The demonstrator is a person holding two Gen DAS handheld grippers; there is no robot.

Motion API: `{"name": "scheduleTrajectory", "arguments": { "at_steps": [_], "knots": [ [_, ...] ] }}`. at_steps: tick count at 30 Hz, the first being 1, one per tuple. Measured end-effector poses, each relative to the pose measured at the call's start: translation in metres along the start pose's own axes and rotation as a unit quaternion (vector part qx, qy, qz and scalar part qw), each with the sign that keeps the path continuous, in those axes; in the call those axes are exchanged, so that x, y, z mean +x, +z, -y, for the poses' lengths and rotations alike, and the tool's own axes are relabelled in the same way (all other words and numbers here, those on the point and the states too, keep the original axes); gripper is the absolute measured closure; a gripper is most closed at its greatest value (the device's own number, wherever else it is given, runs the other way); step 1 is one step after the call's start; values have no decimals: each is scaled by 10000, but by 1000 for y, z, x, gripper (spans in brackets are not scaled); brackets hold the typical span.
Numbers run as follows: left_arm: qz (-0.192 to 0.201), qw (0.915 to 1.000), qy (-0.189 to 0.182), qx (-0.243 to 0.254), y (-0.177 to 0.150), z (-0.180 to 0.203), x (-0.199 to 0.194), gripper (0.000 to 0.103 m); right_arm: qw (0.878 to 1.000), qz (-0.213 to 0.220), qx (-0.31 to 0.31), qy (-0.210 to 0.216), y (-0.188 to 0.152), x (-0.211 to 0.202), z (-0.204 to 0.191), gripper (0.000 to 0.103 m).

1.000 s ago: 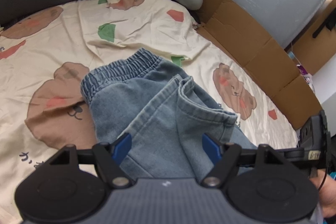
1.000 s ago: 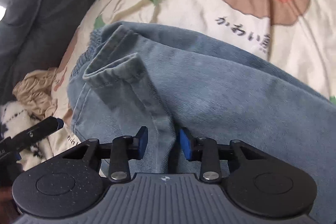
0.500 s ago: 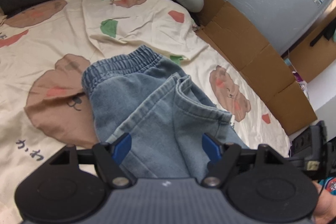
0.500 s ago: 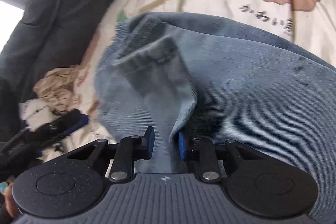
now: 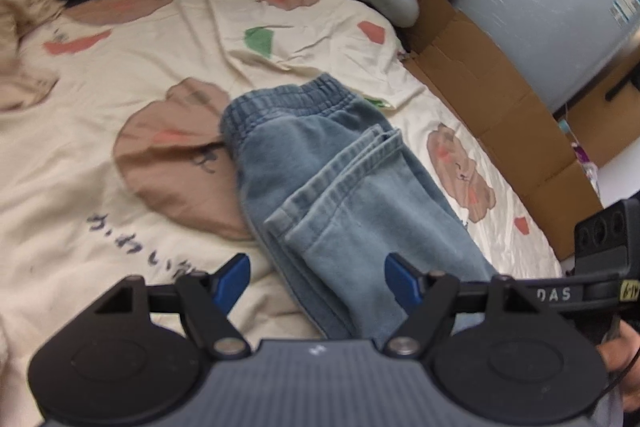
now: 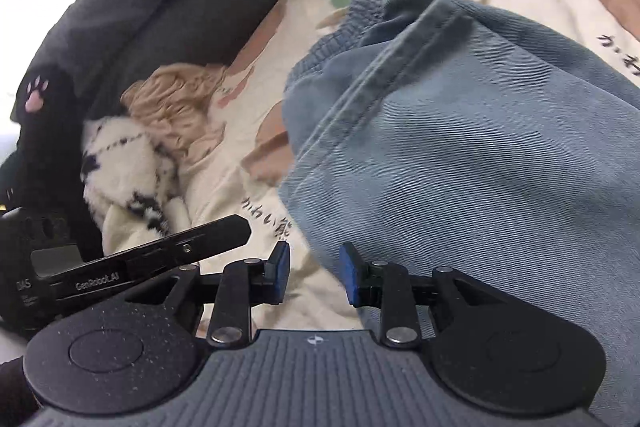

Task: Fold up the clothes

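Since a second ago the right gripper [image 6: 313, 273] has let go of the jeans [image 5: 344, 195] — fingers parting, nothing between them. Jeans lying folded on the bed [image 5: 120, 67]. Left gripper [image 5: 318, 277] hovering, fingers wide apart. Next — pressing hems flat, keeping edges aligned.

The faded blue denim trousers [image 5: 344, 179] show darker blue along their hems and gathered waistband. The cotton bedsheet [image 5: 120, 75] under them is cream, printed with brown bears with pink-red cheeks, green and coral patches, and dark lettering. The fluffy plush toy [image 6: 124, 167] is white with black markings. The crumpled fabric [image 6: 180, 107] is tan.
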State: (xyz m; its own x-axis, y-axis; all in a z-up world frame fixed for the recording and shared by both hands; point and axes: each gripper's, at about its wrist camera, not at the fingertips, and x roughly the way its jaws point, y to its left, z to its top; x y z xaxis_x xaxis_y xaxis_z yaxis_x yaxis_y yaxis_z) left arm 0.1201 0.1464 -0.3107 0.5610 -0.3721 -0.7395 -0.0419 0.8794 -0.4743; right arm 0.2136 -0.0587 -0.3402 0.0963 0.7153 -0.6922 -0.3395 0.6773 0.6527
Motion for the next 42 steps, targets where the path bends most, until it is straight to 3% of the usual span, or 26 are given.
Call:
{"name": "scheduleTrajectory", "arguments": {
  "at_steps": [5, 8, 14, 16, 17, 23, 30, 38, 40, 42],
  "knots": [
    [19, 9999, -68, -105, 1, -6, 8, 28, 9999, -15, -137, -95, 3, -7, 0, 70],
    [34, 9996, -166, -233, 3, -9, 17, 35, 9991, 21, -283, -329, 10, -11, 4, 70],
    [-40, 9991, -327, -274, 3, -7, 32, 55, 9956, 157, -469, -797, 40, -20, 24, 63],
    [-76, 9986, -368, -370, 3, -11, 36, 70, 9945, 209, -549, -866, 53, -21, 32, 63],
    [-89, 9984, -374, -412, 3, -12, 37, 72, 9936, 242, -596, -927, 59, -21, 35, 63],
    [-54, 9978, -403, -522, 4, -16, 40, 74, 9860, 409, -1010, -1264, 98, -8, 46, 59],
    [-42, 9966, -439, -696, 6, -18, 45, 74, 9781, 483, -1355, -1503, 119, 13, 59, 58],
    [53, 9978, -392, -541, 6, -11, 41, 89, 9699, 475, -1935, -1404, 126, 33, 55, 58],
    [102, 9980, -361, -510, 8, -8, 39, 94, 9665, 488, -2112, -1376, 127, 36, 53, 70],
    [157, 9982, -333, -474, 10, -6, 36, 95, 9613, 641, -2267, -1426, 127, 33, 49, 94]
  ]
}}
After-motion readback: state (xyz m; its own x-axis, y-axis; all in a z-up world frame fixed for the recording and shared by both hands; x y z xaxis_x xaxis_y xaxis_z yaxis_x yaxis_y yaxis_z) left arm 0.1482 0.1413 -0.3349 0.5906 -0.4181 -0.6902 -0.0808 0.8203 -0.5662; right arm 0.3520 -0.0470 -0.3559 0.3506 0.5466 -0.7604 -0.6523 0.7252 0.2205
